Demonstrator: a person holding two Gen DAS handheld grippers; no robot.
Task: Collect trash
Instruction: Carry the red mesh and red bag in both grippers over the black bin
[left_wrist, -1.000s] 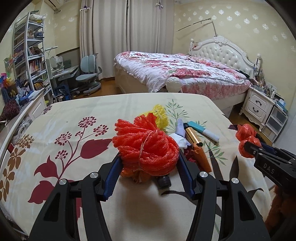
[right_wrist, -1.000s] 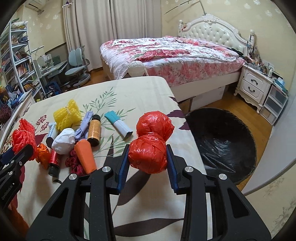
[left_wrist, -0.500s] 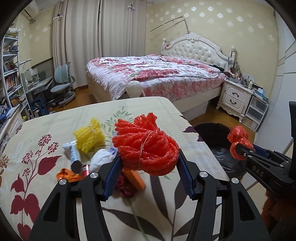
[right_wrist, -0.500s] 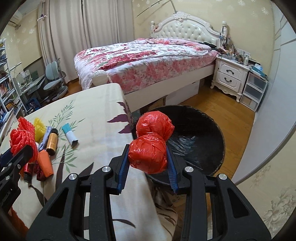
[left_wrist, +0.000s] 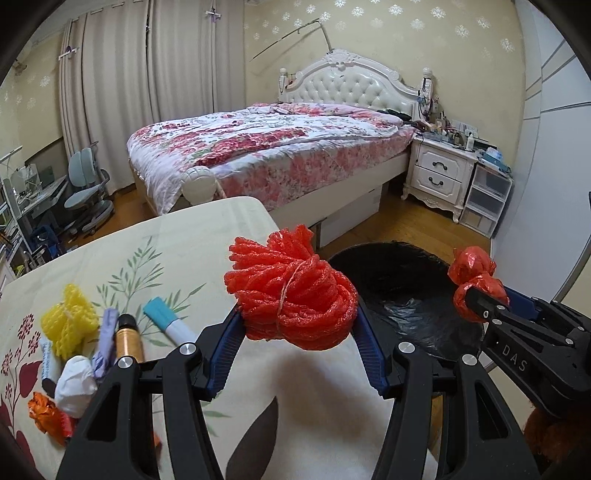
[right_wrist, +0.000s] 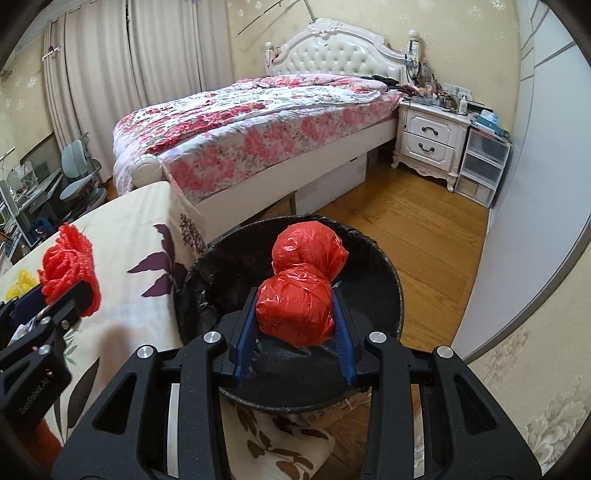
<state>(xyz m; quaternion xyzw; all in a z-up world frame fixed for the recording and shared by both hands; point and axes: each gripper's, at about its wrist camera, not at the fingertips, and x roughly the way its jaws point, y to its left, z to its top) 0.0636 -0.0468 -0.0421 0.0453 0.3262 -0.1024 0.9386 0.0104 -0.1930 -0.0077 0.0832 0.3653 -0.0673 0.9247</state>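
Observation:
My left gripper (left_wrist: 297, 325) is shut on a red foam net bundle (left_wrist: 291, 295), held over the right end of the floral-clothed table (left_wrist: 184, 236). My right gripper (right_wrist: 295, 317) is shut on a knotted red plastic bag (right_wrist: 299, 288) and hangs above the black-lined trash bin (right_wrist: 391, 266), which stands on the floor beside the table. In the left wrist view the bin (left_wrist: 406, 280) lies just past the net. More trash lies on the table at left: a yellow foam net (left_wrist: 70, 321), a teal-capped marker (left_wrist: 168, 321), a gold bottle (left_wrist: 129, 341), a white wad (left_wrist: 75, 384) and an orange wrapper (left_wrist: 44, 417).
A bed (left_wrist: 277, 147) with a floral quilt stands behind the table. A white nightstand (left_wrist: 439, 173) and plastic drawers (left_wrist: 487, 199) stand at the right by a grey wall. An office chair (left_wrist: 88, 192) and desk stand at the far left. Wooden floor surrounds the bin.
Both grippers have swung right, each keeping its load. The right one went from over the table to above the bin; the left one moved from the trash pile to the table's right end.

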